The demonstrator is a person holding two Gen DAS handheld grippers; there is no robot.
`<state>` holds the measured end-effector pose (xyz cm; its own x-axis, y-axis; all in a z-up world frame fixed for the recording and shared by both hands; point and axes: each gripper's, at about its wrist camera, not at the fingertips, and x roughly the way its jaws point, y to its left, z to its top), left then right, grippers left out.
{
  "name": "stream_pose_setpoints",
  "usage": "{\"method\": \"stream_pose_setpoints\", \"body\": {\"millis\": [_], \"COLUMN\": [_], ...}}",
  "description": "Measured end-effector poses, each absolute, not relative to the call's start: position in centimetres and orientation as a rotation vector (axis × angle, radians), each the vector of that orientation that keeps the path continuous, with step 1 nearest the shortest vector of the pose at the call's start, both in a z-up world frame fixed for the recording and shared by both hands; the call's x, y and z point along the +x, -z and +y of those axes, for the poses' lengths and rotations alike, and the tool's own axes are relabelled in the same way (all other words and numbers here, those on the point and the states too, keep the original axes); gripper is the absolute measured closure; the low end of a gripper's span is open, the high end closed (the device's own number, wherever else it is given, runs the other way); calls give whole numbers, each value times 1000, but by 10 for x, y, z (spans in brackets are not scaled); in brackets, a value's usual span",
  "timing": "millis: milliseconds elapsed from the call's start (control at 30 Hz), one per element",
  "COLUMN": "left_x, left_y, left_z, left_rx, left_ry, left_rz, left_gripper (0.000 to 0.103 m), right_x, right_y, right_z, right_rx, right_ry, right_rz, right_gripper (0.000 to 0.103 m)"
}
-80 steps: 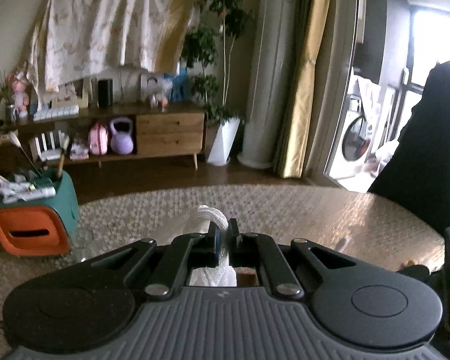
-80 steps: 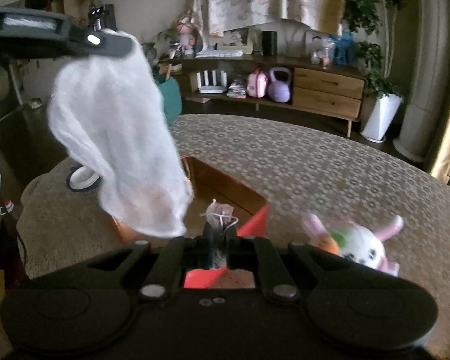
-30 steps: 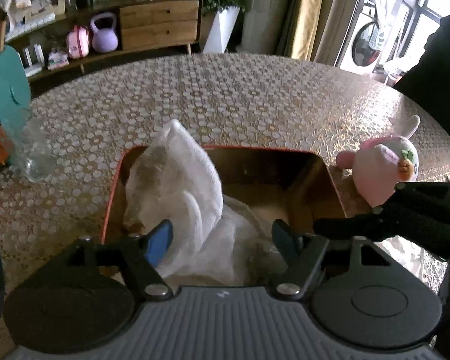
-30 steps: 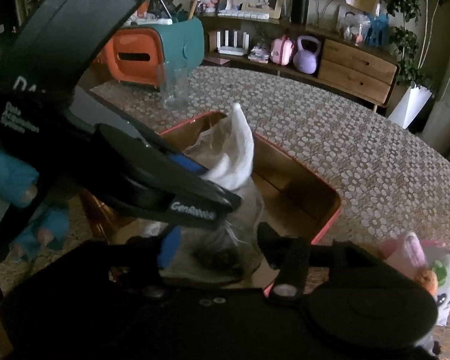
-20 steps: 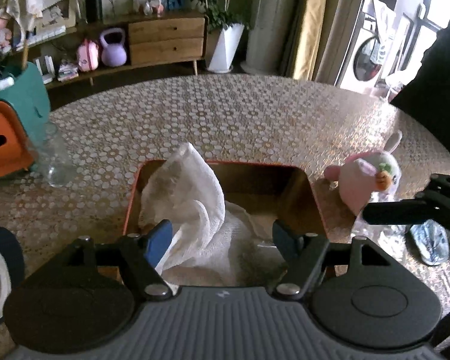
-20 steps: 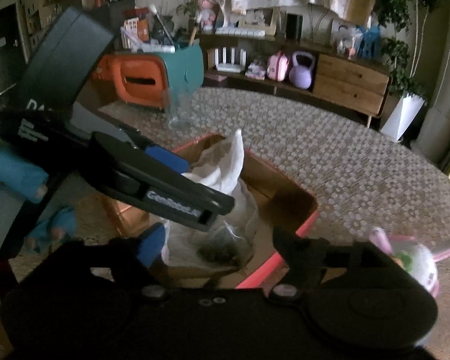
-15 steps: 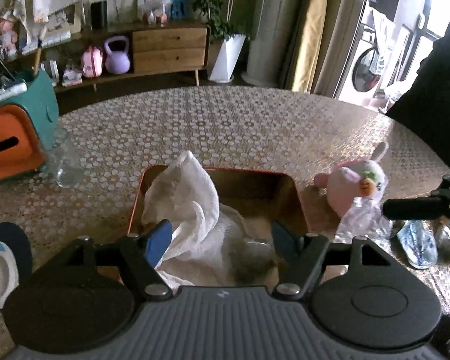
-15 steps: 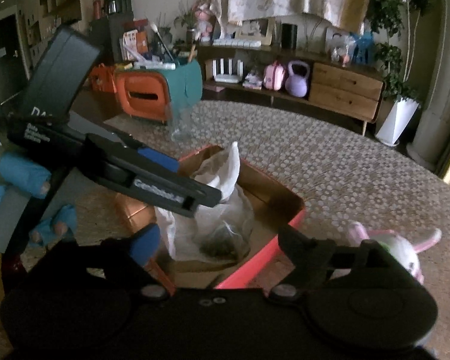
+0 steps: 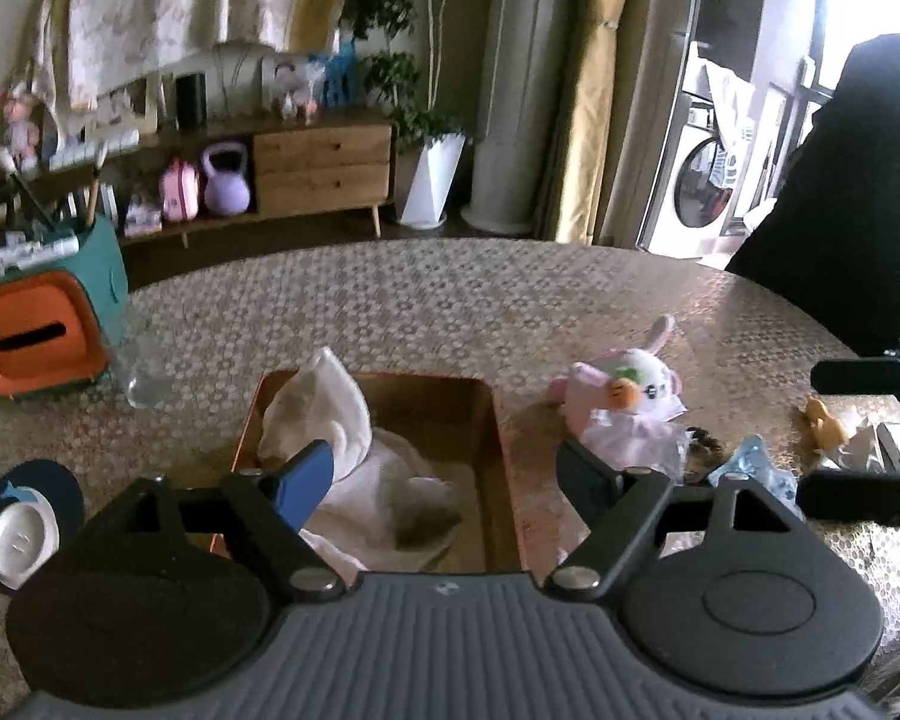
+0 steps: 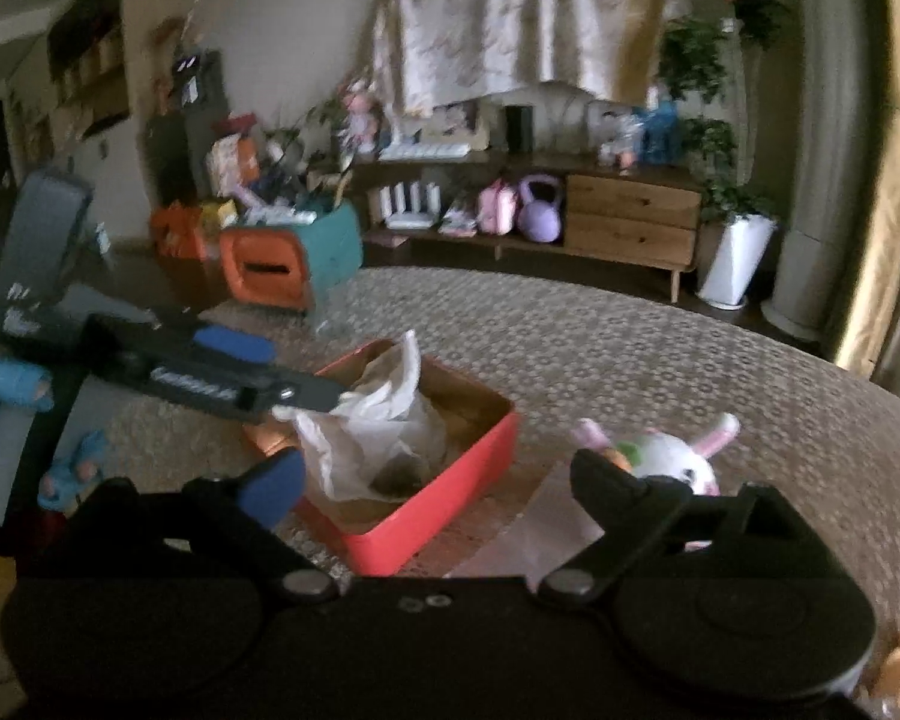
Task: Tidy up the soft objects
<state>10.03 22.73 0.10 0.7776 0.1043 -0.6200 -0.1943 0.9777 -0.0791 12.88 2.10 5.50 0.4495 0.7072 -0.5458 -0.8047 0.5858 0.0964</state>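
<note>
A red cardboard box [image 9: 495, 420] [image 10: 480, 462] stands on the patterned table. A white cloth [image 9: 330, 414] [image 10: 378, 420] and a small clear bag [image 10: 405, 471] lie in it. A pink and white plush rabbit [image 9: 621, 384] [image 10: 672, 456] lies right of the box. My left gripper [image 9: 447, 471] is open and empty, above the box's near edge; it shows in the right wrist view too [image 10: 240, 384]. My right gripper [image 10: 438, 483] is open and empty, between box and rabbit.
A clear glass [image 9: 141, 369] and an orange and teal tissue box [image 9: 36, 330] stand at the table's left. A coaster with a white dish [image 9: 24, 531] lies near left. Crumpled wrappers and small items [image 9: 750, 462] lie at the right. A sideboard [image 9: 324, 174] stands behind.
Both grippers opened, leaving the cloth and the bag in the box, then lifted and drew back. The right gripper has swung right, toward the rabbit.
</note>
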Motion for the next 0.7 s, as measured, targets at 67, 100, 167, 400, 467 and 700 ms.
{"method": "stream_pose_setpoints", "body": {"millis": [67, 100, 167, 400, 467, 700], "left_x": [97, 96, 94, 95, 97, 109], "left_y": [-6, -8, -11, -9, -6, 11], "left_z": [216, 211, 200, 160, 150, 115], "left_rx": [-129, -124, -122, -124, -139, -101], "left_ry": [-154, -151, -130, -69, -46, -22], "left_rz": [643, 634, 617, 580, 583, 562], "left_gripper": [15, 11, 8, 2, 1, 0], "right_x": [129, 129, 130, 132, 132, 139], "right_y": [-57, -58, -59, -51, -48, -36], "right_z": [8, 0, -16, -75, -92, -154], "right_rx": [-164, -153, -134, -112, -103, -79], "right_ry": [-922, -911, -893, -815, -790, -692], "right_rz": [571, 568, 561, 567, 572, 588], "right_gripper": [8, 8, 7, 6, 6, 5]}}
